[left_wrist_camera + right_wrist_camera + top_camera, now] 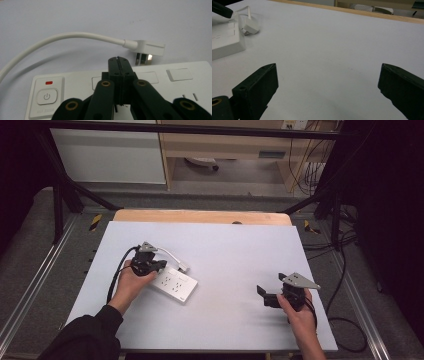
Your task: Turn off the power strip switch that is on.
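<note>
Your left gripper sat over the near-left part of the white table, its jaws pressed flat together with nothing between them. In the left gripper view that gripper reached across the top face of the white power strip, its closed tips at the strip's far edge; whether they touched the strip could not be told. The power strip lay flat, left of the table's middle, running diagonally from your left hand toward the centre. Its power button with a small red mark above it sat at the left end in the left gripper view. The strip's white cable curved away over the table and ended in a white plug, which lay on its side just beyond the strip's far edge, its metal pins pointing back toward the strip. From the high view, the plug rested just beside the strip's far long edge. Your right gripper was well apart from all of this, at the near-right part of the table, held in your right hand. In the right gripper view that gripper had its jaws spread wide with only bare table between them, and the strip and plug showed far off at the upper left.
</note>
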The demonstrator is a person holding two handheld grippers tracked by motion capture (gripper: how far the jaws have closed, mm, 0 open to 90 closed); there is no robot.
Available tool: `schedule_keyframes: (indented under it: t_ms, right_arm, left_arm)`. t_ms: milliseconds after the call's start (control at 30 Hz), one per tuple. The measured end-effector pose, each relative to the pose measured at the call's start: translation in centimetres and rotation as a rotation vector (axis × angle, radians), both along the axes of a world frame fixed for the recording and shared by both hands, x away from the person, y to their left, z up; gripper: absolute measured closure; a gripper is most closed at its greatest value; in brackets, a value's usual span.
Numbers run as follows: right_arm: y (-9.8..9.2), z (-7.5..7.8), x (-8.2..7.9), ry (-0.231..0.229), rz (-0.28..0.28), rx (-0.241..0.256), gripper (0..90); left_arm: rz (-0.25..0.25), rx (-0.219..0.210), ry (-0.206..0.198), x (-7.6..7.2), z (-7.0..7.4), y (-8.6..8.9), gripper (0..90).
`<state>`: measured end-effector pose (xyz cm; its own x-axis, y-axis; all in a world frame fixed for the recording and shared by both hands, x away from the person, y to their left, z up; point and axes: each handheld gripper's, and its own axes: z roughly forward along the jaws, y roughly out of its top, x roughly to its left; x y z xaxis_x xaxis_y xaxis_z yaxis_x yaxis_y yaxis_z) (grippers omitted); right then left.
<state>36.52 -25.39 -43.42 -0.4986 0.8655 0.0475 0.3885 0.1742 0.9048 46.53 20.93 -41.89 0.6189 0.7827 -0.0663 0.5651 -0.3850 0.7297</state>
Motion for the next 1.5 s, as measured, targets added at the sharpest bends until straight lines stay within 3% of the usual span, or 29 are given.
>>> schedule_keyframes:
  t_ms: [900,1500]
  right_arm:
    - [0.03,0.01,-0.02,0.0,0.001,0.0,3.3]
    - [0.12,-0.02,0.0,0.0,0.001,-0.004,3.3]
  left_arm:
    - [-0.005,0.029,-0.01,-0.01,-0.27,-0.17,90.0]
    - [-0.003,0.023,-0.014,-0.15,-0.53,-0.07,90.0]
